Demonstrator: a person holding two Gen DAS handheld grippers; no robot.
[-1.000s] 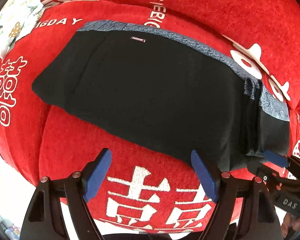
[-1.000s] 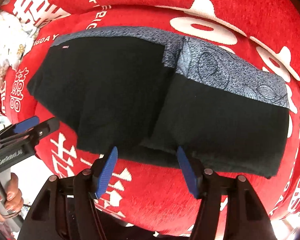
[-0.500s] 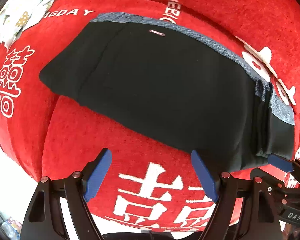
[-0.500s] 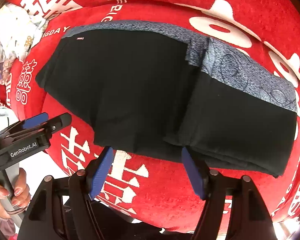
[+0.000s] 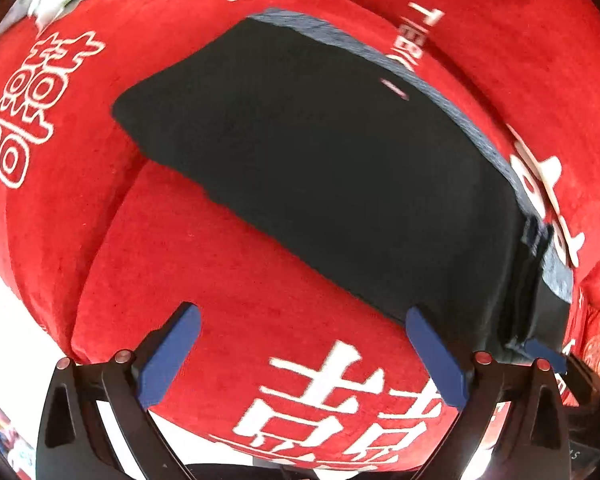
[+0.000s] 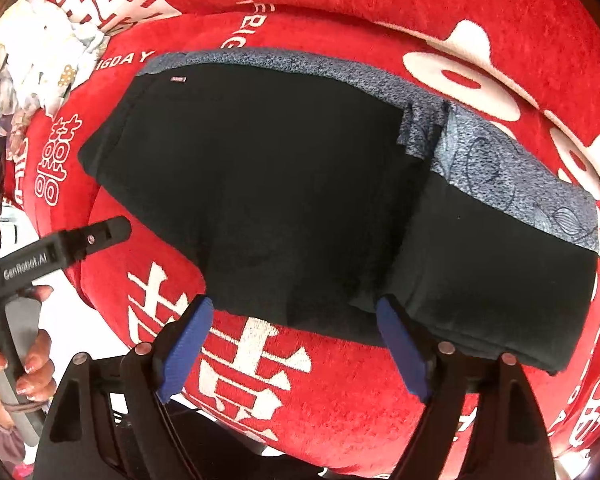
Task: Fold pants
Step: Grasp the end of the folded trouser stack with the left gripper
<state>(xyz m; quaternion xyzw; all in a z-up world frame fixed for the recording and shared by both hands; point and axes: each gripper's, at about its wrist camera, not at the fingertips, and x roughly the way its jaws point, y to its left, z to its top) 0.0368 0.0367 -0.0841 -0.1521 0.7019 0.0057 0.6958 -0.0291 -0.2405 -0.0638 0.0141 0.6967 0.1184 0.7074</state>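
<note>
One pair of black fabric pants with a grey patterned waistband [image 6: 300, 184] lies folded on the red plush cushion with white characters [image 6: 260, 364], long axis running from upper left to lower right. Right view alone shows the doubled-over right end, a crumpled white floral cloth [image 6: 32, 60] and the person's hand [image 6: 24, 368]. Left gripper [image 5: 300, 354] and right gripper [image 6: 292, 344] both opening, nothing between the blue pads, near the pants' front edge.

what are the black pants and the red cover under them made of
Black pants: matte knit-looking cloth, soft folds, no shine; speckled blue-grey band along the far edge. Red cover: plush, towel-like pile, likely chenille or terry, with fuzzy nap and raised white characters.
</note>
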